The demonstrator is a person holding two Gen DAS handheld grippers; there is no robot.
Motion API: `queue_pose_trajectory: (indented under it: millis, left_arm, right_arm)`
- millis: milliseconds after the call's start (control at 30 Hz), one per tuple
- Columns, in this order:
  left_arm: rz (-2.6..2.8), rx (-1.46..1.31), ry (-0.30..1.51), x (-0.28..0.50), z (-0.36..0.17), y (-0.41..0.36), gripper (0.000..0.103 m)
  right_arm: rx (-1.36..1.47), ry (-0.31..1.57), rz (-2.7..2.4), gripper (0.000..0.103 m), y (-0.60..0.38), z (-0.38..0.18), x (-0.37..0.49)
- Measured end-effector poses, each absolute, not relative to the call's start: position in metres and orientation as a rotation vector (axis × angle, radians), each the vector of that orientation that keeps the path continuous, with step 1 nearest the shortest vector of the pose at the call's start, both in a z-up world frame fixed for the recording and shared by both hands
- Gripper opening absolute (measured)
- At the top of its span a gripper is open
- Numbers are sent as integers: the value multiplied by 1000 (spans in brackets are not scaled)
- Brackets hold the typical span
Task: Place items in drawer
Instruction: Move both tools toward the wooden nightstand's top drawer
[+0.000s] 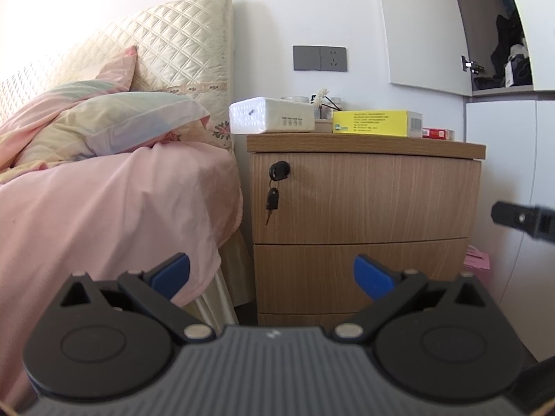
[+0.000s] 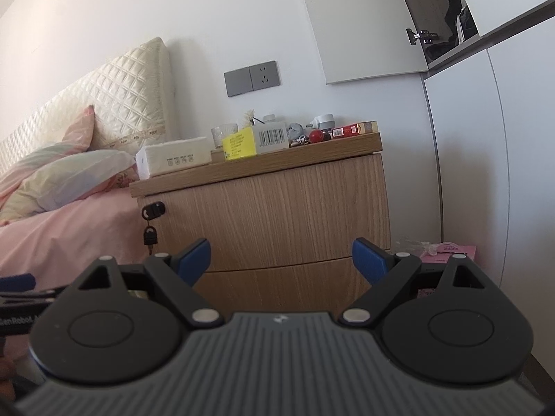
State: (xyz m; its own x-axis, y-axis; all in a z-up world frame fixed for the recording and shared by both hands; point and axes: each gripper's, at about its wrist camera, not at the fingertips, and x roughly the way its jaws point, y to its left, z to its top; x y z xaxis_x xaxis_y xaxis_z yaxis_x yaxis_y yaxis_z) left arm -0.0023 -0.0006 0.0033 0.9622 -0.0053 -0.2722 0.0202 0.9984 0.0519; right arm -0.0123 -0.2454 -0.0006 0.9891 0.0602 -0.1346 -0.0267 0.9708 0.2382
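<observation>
**Both grippers short of the nightstand, drawers closed**

Left gripper (image 1: 271, 275): jaws spread wide, nothing between them. Aimed at the lower part of the nightstand (image 1: 364, 201), not touching it.

Right gripper (image 2: 281, 263): jaws spread wide, empty. Also faces the nightstand front, apart from it. Its black tip shows at the right edge of the left wrist view.

Top drawer (image 2: 274, 215): closed, front flush. Lock (image 1: 279, 170) at its upper left corner, key in it, second key (image 1: 272, 201) hanging below on a ring. Second drawer (image 1: 357, 270) closed too.

Items all on the surface (image 2: 312, 154):
- white tissue pack (image 1: 270, 115) at the left end, overhanging the edge toward the bed
- glass (image 2: 224, 135) behind it
- yellow box (image 1: 376, 123) in the middle, barcode on its end face
- small flower sprig (image 2: 249, 116) behind the box
- red ball (image 2: 315, 136), with grey clutter just beside it that I cannot identify
- red packet (image 2: 350, 129) at the right end

Around: bed (image 1: 114, 208) with pink sheet close against the nightstand's left side; pillow (image 1: 131, 121) and quilted headboard (image 1: 173, 45) above. Grey wall socket (image 1: 319, 58) over the surface. White wardrobe (image 2: 485, 138) to the right, upper door open. Pink bag (image 2: 447, 251) on the floor between nightstand and wardrobe.
</observation>
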Motion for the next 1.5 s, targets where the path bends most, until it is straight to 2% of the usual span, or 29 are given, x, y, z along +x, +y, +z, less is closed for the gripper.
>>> queue_pose_trajectory:
  millis: [400,1000,1233,1500]
  left_arm:
    - [-33,74,255,-2,5,-4,103]
    - [-47,43,246,-6,9,1,103]
    - [5,60,252,8,-2,-2,103]
    - [13,-4,214,41,-6,-6,103]
  right_arm:
    - [242,157,16,90,-246,25,-24]
    - [222,284,21,90,-247,73,-21]
    - [181,202,90,90,-258,65,-7]
    - [236,215,116,90,-279,56,29]
